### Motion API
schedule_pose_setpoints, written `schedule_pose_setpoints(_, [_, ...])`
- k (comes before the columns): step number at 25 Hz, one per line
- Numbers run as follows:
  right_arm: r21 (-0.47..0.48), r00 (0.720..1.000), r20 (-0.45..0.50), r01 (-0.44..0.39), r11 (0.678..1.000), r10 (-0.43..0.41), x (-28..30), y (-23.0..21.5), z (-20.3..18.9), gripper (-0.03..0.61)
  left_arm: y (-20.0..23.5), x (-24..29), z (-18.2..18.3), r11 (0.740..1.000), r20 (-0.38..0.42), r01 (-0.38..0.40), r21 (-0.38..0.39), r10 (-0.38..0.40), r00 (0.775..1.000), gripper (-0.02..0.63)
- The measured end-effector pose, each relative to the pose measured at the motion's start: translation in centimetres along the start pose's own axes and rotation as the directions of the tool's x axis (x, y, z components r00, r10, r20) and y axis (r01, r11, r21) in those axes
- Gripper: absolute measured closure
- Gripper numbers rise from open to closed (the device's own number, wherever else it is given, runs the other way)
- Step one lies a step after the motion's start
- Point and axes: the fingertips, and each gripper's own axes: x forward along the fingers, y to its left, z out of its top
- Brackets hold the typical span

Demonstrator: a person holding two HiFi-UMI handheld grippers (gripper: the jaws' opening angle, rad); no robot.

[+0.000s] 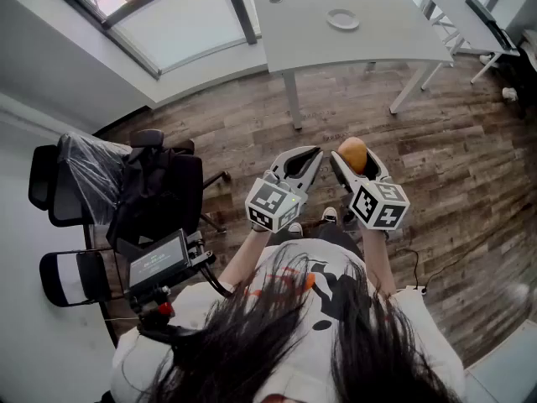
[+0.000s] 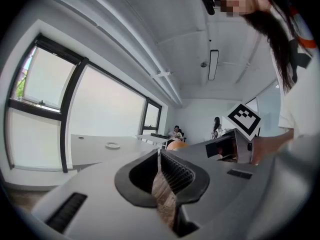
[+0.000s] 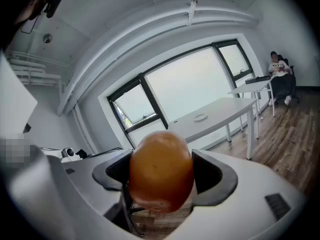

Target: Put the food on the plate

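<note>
We hold the orange food point(image 1: 352, 153) across its middle in the right tongs point(image 3: 161, 176), well apart from the plate point(image 1: 342, 18) on the desk point(image 1: 386, 36). Left tongs point(image 2: 159, 156) pressed together, empty. We judge it smooth, light, roll-prone; a mid-girth grip suits it.

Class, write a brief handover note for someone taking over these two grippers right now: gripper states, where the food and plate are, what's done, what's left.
Left gripper: jaws together, nothing in them.
Right gripper: jaws clamped on the orange fruit, held over the wooden floor.
Plate: looks empty, on the white table across the room.
Done: fruit is in the grip.
Left: carry it to the table, set it on the plate, release.
</note>
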Motion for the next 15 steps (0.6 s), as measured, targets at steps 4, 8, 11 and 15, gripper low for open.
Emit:
schedule_pose_setpoints(4, [-0.012, 1.0, 0.009, 0.009, 1.0, -0.009, 0.0, -0.3, 0.3, 0.209, -0.2, 0.3, -0.1, 1.0, -0.007, 0.01, 0.001, -0.01, 1.0, 0.607])
schedule_pose_setpoints(8, [-0.054, 1.0, 0.017, 0.016, 0.998, -0.015, 0.5, -0.6, 0.7, 0.207, 0.3, 0.9, -0.2, 1.0, -0.017, 0.002, 0.002, -0.002, 1.0, 0.607])
schedule_pose_setpoints(11, [-0.063, 1.0, 0.018, 0.01, 0.998, -0.009, 0.9, -0.7, 1.1, 0.207, 0.7, 1.3, -0.2, 1.0, -0.025, -0.001, 0.002, 0.001, 1.0, 0.607])
schedule_pose_setpoints(15, [-0.064, 1.0, 0.017, 0.002, 0.998, -0.001, 0.8, 0.1, 0.6, 0.207, 0.9, 0.4, -0.3, 1.0, -0.031, -0.01, 0.006, 0.01, 0.999, 0.607])
